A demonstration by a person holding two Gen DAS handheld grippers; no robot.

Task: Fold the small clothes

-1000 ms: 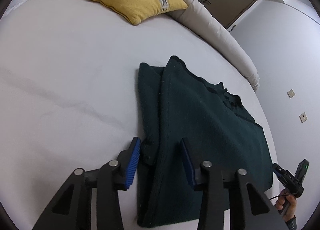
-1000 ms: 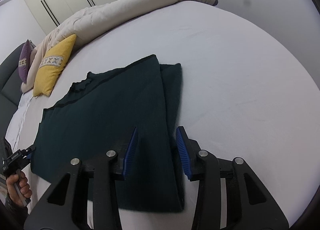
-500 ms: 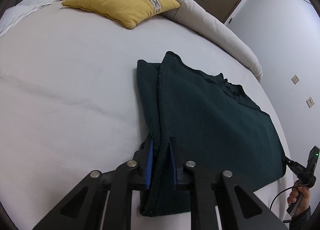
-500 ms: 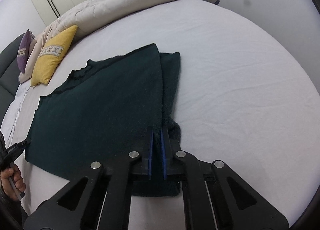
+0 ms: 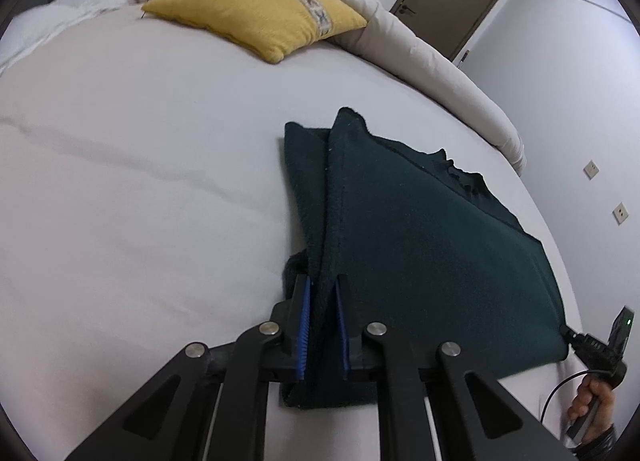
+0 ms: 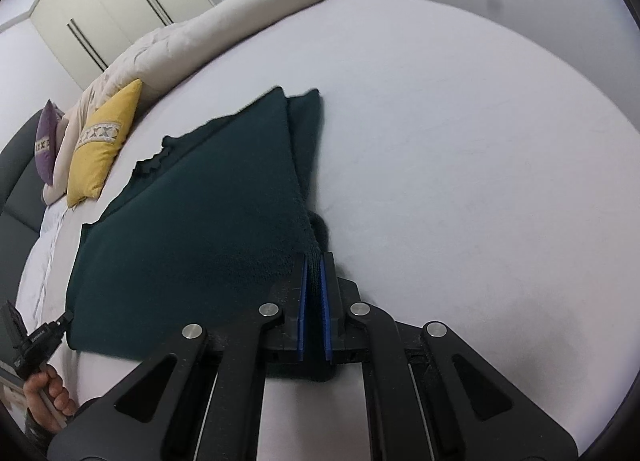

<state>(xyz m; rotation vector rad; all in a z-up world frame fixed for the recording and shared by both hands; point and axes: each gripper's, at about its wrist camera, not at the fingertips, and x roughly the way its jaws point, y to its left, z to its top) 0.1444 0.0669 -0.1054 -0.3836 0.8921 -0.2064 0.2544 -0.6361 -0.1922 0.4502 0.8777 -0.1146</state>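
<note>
A dark green knitted garment (image 5: 420, 241) lies on the white bed sheet (image 5: 140, 181), with one side folded over along its length. In the left wrist view my left gripper (image 5: 322, 283) has its blue pads pressed on the near corner of that folded side, and its jaws are still closing. From the right wrist view the same garment (image 6: 200, 221) spreads away to the left. My right gripper (image 6: 315, 261) is shut on its other near corner, a thin pinch of fabric between the pads. Both corners are raised a little off the sheet.
A yellow pillow (image 5: 256, 13) and a rolled beige duvet (image 5: 420, 57) lie at the far side of the bed, with a purple pillow (image 6: 46, 141) beyond. A hand (image 5: 592, 401) holds the other gripper at the garment's far corner. White sheet (image 6: 460, 181) stretches right of the garment.
Both grippers went from open over the garment's near edge to shut on its corners. The pinched fabric has bunched and lifted slightly, and both views have drawn back a little.
</note>
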